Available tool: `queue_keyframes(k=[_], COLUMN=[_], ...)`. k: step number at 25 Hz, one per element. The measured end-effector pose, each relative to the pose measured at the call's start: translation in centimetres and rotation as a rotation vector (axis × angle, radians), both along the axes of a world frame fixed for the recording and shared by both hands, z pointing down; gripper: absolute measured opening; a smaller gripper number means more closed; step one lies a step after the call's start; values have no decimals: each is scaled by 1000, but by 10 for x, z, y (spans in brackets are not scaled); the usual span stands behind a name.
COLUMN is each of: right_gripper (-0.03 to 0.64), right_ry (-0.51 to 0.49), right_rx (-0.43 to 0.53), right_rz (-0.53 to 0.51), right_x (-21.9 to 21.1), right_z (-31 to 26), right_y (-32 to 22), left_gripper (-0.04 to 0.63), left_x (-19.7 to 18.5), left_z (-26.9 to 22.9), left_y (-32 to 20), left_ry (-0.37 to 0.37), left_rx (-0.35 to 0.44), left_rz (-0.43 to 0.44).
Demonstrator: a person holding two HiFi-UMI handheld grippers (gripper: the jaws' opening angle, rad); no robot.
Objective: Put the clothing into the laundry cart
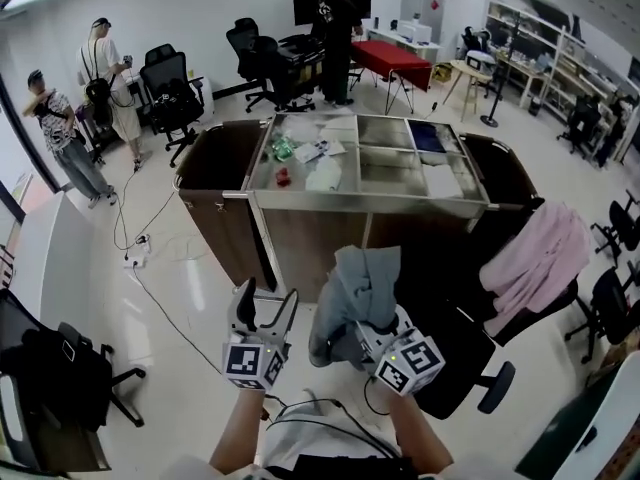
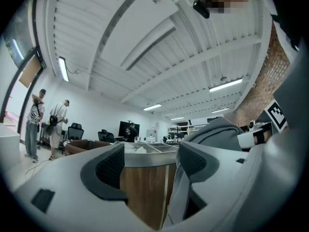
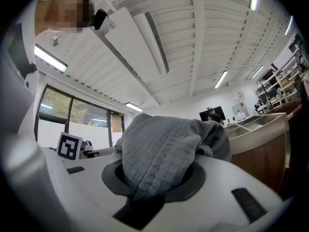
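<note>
A grey knitted garment [image 1: 355, 288] hangs bunched in front of the cart, and my right gripper [image 1: 368, 333] is shut on it. In the right gripper view the cloth [image 3: 164, 153] fills the gap between the jaws of the right gripper [image 3: 154, 178]. My left gripper [image 1: 268, 296] stands open and empty just left of the garment, with its jaws pointing up. Past the left gripper [image 2: 147, 166] I see the cart's wooden side and the grey cloth [image 2: 215, 129]. The laundry cart [image 1: 360, 200] has a steel compartment top and a brown bag [image 1: 215, 158] at each end. A pink garment [image 1: 535, 258] lies over a black chair [image 1: 460, 358].
Small items lie in the cart's steel compartments [image 1: 310, 153]. A cable [image 1: 150, 288] runs across the white floor on the left. A black chair [image 1: 70, 378] stands at the lower left. Two people [image 1: 110, 83] and office chairs [image 1: 175, 93] are at the back left, a red table [image 1: 392, 60] beyond.
</note>
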State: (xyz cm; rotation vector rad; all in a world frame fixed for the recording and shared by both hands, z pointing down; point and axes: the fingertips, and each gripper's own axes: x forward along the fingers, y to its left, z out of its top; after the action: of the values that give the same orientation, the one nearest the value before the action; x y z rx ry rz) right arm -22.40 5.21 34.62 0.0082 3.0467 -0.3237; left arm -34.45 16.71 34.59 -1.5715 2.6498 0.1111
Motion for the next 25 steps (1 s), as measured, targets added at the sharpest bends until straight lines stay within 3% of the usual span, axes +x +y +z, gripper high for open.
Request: queue_keyframes(k=[7, 14, 19, 25], right_gripper=[132, 132, 132, 132], right_ry=[-8, 14, 6, -49], right_rx=[21, 36, 58, 41], right_rz=[-64, -137, -268, -409], right_x=[-100, -172, -221, -287], right_z=[-6, -6, -13, -27], right_y=[36, 59, 83, 90], left_gripper=[339, 339, 339, 338], left_x=[-97, -158, -191, -240], left_z=[-3, 12, 25, 8], left_y=[54, 103, 122, 128], left_ry=[2, 37, 74, 24], left_rx=[22, 22, -10, 11], left_rz=[-81, -180, -260, -368])
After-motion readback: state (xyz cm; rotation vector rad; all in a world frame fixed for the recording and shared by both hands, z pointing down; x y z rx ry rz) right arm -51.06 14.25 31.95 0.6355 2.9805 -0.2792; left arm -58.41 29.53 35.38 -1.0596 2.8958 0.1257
